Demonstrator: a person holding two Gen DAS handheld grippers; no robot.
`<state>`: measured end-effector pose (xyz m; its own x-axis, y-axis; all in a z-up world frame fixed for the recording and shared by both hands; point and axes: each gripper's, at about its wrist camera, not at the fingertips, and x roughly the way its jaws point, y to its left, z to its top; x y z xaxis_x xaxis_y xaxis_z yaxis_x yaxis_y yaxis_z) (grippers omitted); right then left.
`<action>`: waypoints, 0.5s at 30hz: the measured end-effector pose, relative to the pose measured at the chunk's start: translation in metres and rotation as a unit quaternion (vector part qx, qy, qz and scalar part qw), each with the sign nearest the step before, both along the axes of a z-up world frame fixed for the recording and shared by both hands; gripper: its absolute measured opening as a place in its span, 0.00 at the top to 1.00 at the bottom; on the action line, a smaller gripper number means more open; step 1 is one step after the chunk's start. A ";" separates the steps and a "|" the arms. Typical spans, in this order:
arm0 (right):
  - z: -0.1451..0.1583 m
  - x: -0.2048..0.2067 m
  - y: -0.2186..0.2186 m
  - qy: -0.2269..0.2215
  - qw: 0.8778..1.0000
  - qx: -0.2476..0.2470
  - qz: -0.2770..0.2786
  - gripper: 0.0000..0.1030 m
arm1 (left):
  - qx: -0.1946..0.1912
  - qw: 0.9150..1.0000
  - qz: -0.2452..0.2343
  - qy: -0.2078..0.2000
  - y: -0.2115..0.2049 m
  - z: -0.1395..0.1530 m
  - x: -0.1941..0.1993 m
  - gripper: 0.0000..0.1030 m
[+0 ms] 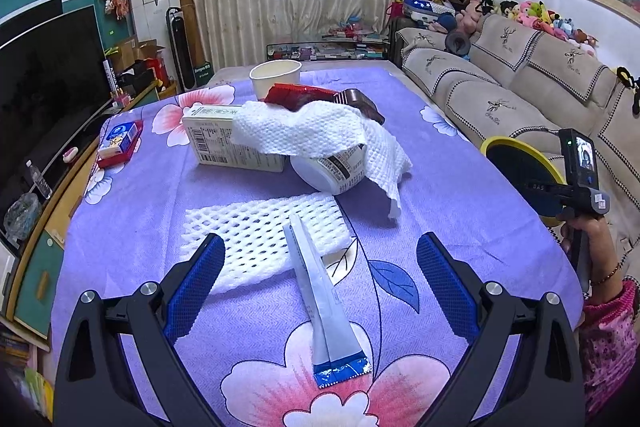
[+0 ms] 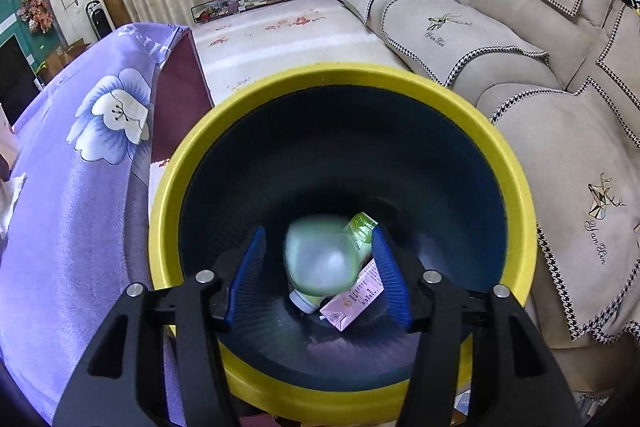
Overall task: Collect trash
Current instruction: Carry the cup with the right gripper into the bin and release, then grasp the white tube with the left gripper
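The left tongs [image 1: 320,267] hover spread wide above the bench [image 1: 460,187], straddling a long white-and-blue sachet [image 1: 320,303] that lies partly over a white foam fruit net [image 1: 256,235]; behind these a paper towel [image 1: 320,139] drapes over a carton [image 1: 216,143] and a tipped white tub [image 1: 332,175]. The right tongs [image 2: 320,275] are parted over the yellow-rimmed bin [image 2: 344,75], gripping nothing. Between them a blurred pale green bottle [image 2: 320,259] is in the bin beside a pink carton [image 2: 352,303].
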<state>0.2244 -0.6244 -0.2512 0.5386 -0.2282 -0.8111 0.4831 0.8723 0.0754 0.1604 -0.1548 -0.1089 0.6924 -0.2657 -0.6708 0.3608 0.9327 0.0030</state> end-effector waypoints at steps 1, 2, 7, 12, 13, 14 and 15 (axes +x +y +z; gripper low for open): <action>0.003 -0.002 0.001 -0.002 1.000 -0.001 -0.001 0.48 | 0.000 1.000 0.000 0.000 0.000 0.000 0.000 0.08; 0.006 -0.004 0.001 -0.006 1.000 -0.001 -0.002 0.47 | -0.001 1.000 0.000 0.001 0.000 0.000 -0.001 0.08; 0.022 -0.027 0.009 -0.029 1.000 -0.004 -0.007 0.44 | 0.008 1.000 0.003 0.002 0.002 -0.004 -0.005 0.08; 0.034 -0.051 0.018 -0.048 0.999 0.002 -0.001 0.42 | 0.017 1.000 0.009 0.020 0.004 -0.018 -0.010 0.08; 0.035 -0.054 0.020 -0.050 0.999 0.004 0.001 0.41 | 0.019 0.999 0.009 0.024 0.003 -0.021 -0.011 0.08; 0.037 -0.058 0.023 -0.053 0.999 0.006 0.004 0.41 | 0.022 0.999 0.008 0.028 0.003 -0.025 -0.012 0.08; 0.040 -0.061 0.025 -0.057 0.998 0.008 0.006 0.40 | 0.024 0.999 0.009 0.031 0.002 -0.027 -0.013 0.09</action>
